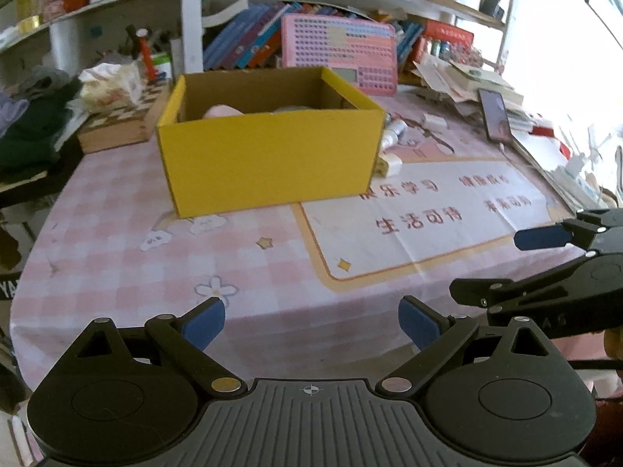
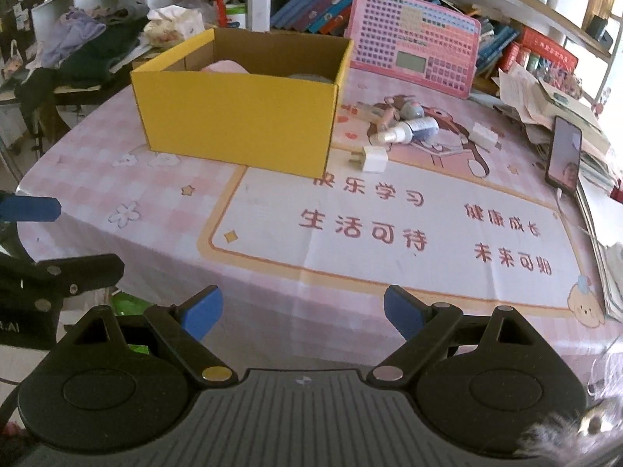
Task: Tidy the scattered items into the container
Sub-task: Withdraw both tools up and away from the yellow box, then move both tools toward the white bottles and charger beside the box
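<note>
Nearest in each wrist view are the black linkage arms and blue-padded fingers. The left gripper [image 1: 311,321] has its fingers spread wide with nothing between them, only desk cloth below. The right gripper [image 2: 303,313] is likewise spread wide and empty. Each gripper shows at the edge of the other's view, close beside its neighbour.

Under them the desk [image 2: 155,241] wears a smooth pink-and-white checked cloth with small flowers and stars. A broad white panel [image 2: 389,241] with an orange border carries red Chinese writing: 快乐学习, 健康成长, 生活可待, 未来可期. This stretch of cloth is bare and flat, with open room between the fingers and the box.

Further back stands the yellow cardboard box [image 2: 241,116], rectangular, sharp-cornered, open at the top, plain brown inside. A pale pink rounded thing [image 2: 226,67] and something grey show over its rim.

The scattered items lie just right of the box on a cartoon print: a white plug adapter [image 2: 373,158] nearest the box corner, a small white spray bottle [image 2: 393,134] lying on its side, a grey-blue bottle [image 2: 422,126] touching it, a round grey-blue piece [image 2: 411,109], a pinkish tube [image 2: 385,118] and a white block [image 2: 484,135] a little apart.

At the right edge a dark phone [image 2: 564,155] leans against a stack of papers. Behind everything a pink keyboard-like learning board [image 2: 414,41] leans against a row of books; its print is too small to read.
</note>
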Tool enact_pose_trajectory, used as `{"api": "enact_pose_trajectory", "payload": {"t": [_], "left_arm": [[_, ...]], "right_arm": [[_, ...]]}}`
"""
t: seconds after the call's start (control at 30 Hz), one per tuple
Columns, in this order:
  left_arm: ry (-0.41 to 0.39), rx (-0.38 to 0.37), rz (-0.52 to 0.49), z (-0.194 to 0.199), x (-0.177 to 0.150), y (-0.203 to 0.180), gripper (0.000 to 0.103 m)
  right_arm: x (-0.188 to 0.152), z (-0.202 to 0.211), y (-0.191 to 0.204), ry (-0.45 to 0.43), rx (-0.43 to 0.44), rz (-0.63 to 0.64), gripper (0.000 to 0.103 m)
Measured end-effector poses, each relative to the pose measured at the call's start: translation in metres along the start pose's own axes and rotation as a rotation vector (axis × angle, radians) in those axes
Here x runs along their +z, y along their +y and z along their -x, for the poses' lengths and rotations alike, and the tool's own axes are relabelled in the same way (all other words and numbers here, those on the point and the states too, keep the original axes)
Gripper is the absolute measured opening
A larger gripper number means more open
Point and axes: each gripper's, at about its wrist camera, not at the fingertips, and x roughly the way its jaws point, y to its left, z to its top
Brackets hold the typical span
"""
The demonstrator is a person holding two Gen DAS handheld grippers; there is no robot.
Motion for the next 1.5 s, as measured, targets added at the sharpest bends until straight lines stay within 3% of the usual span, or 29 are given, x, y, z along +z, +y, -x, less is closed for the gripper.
{"api": "enact_pose_trajectory", "payload": {"t": [0.7, 1.13, 1.5], "left_arm": [[0.04, -0.087, -0.087, -0.029, 0.02, -0.031, 0.096], [0.026, -0.165, -0.156, -0.057, 0.041, -0.072, 0.092], [0.008, -0.17, -0.191, -0.09, 0.073, -0.109, 0.086]], "right_arm": [[-0.006, -0.005, -0.043, 0.016, -0.063, -0.113, 0.09], [-0.005, -0.011, -0.094, 0.011, -0.125, -0.189, 0.089], [0.017, -0.031, -0.145, 0.004, -0.123, -0.193, 0.087]]}}
